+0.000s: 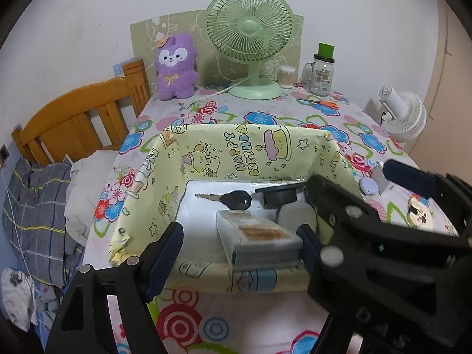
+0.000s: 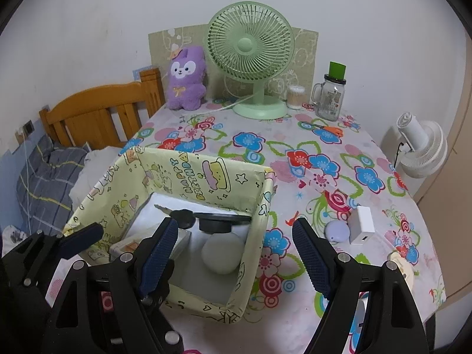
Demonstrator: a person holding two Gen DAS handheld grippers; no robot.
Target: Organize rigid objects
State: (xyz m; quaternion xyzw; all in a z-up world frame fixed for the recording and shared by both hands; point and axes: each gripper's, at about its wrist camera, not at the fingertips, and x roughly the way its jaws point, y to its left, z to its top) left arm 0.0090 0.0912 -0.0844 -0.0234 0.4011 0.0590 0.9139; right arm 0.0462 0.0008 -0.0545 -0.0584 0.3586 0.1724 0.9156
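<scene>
Left wrist: clear rectangular case (image 1: 259, 240).

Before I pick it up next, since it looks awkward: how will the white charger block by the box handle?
The white charger block stands on a narrow face, so a nudge would probably tip it. Its glossy, hard-looking sides may slip between pads. It looks rigid and compact, likely light, and shouldn't roll.

Box (image 1: 242, 150) paper-lined, matt; key (image 1: 227, 198) metal blade, glossy plastic head; tablecloth (image 2: 295, 159) printed cloth; headboard (image 1: 76, 124) varnished wood.
</scene>
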